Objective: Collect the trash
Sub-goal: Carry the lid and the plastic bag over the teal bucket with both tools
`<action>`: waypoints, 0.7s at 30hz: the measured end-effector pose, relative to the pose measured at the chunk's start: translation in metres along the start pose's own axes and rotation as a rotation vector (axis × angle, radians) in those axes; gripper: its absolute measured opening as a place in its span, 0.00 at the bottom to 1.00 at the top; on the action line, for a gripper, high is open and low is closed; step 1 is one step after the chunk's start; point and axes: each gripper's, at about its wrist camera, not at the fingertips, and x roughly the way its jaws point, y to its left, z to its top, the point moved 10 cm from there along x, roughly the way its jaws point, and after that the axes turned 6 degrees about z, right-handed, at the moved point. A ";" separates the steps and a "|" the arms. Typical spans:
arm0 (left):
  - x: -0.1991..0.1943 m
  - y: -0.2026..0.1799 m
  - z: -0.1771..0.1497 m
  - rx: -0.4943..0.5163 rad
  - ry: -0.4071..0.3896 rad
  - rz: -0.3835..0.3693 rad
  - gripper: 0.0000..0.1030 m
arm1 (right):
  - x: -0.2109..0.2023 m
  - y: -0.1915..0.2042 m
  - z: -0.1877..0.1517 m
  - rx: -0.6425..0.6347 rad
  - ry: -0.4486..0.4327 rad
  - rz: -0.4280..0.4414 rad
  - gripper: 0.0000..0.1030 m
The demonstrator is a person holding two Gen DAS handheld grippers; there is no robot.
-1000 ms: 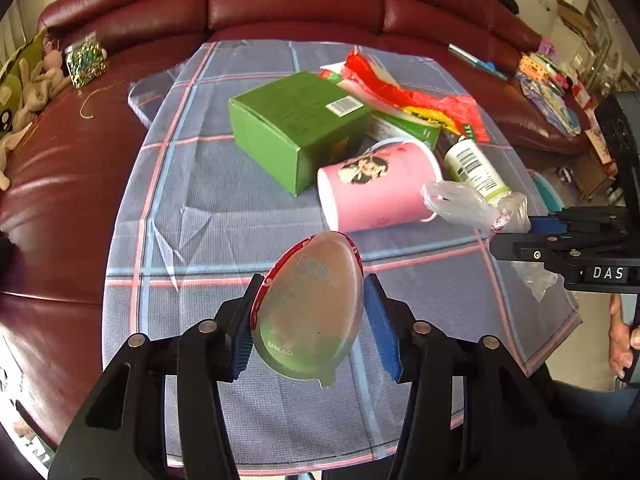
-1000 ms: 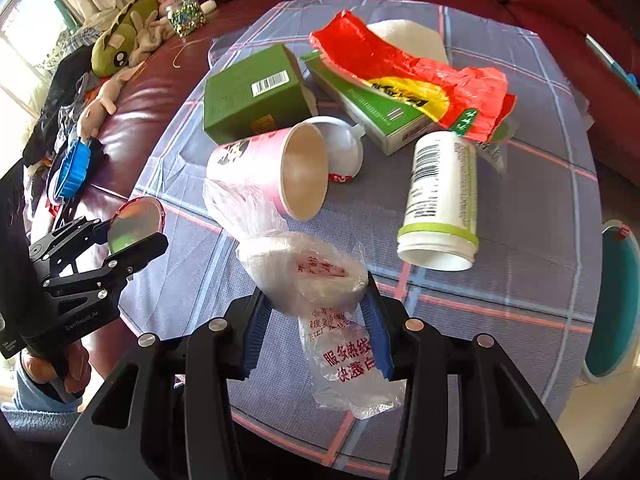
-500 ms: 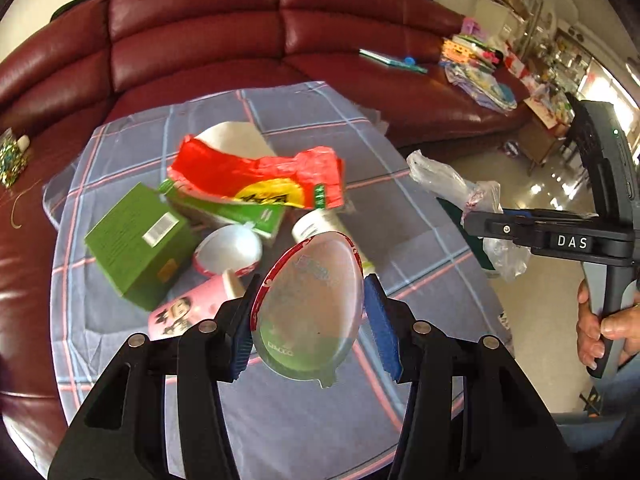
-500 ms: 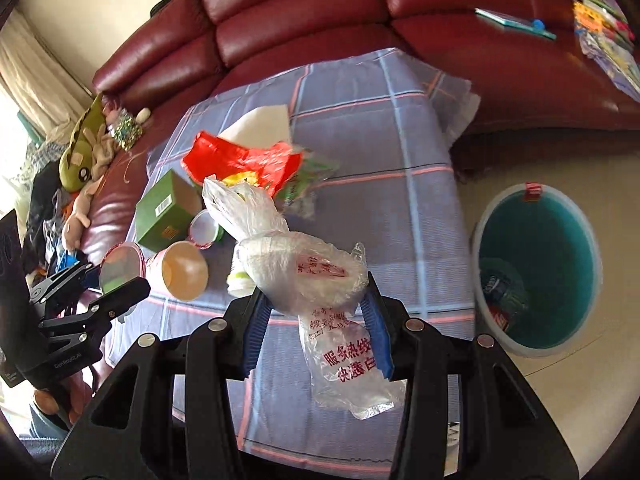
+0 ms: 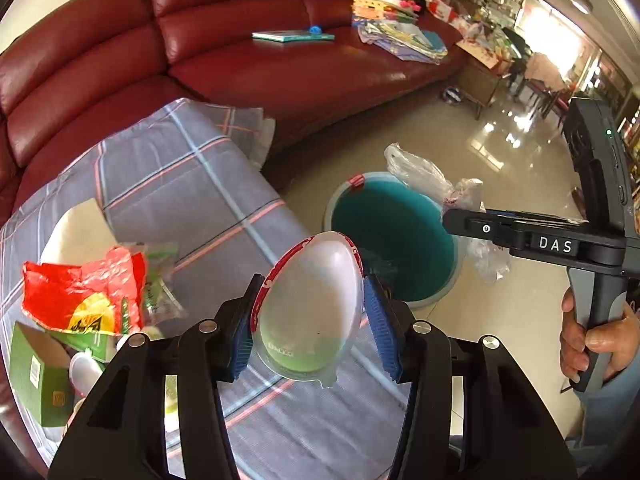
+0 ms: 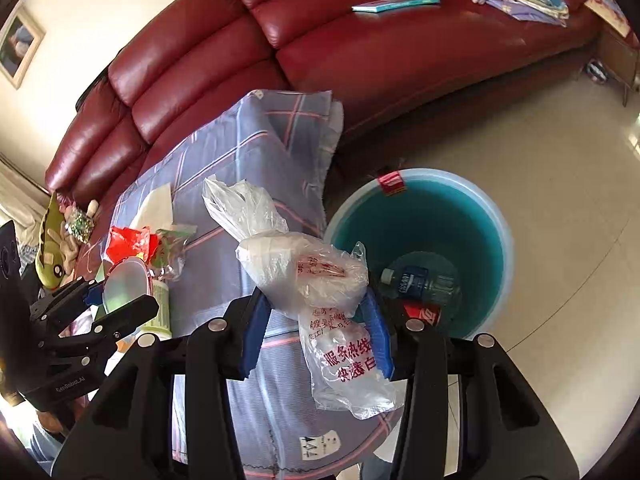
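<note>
My left gripper [image 5: 308,320] is shut on a clear plastic lid with a red rim [image 5: 308,300], held over the table's edge beside the teal bin [image 5: 400,232]. My right gripper [image 6: 316,328] is shut on a knotted clear plastic bag with red print [image 6: 312,276], just left of the bin [image 6: 440,220]. In the left wrist view the right gripper [image 5: 460,216] and its bag [image 5: 420,176] hang over the bin's far rim. The right wrist view shows the left gripper [image 6: 116,300] at the left with the lid [image 6: 126,284].
The bin holds a plastic bottle [image 6: 420,284] and a red can [image 6: 424,314]. On the checked tablecloth [image 5: 180,184] lie a red wrapper [image 5: 80,296], a green box [image 5: 32,372] and a white bottle [image 6: 160,308]. A red sofa [image 5: 280,60] curves behind; pale tiled floor surrounds the bin.
Both grippers have swung away from the cluttered table middle toward its edge and rolled. The bin now sits close in both views. Each grip is unchanged.
</note>
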 end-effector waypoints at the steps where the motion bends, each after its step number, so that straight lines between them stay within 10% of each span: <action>1: 0.006 -0.008 0.005 0.009 0.002 -0.006 0.50 | -0.001 -0.010 0.001 0.016 -0.004 -0.003 0.41; 21: 0.129 -0.106 0.041 0.094 0.150 -0.113 0.50 | -0.003 -0.118 0.014 0.190 -0.003 -0.081 0.42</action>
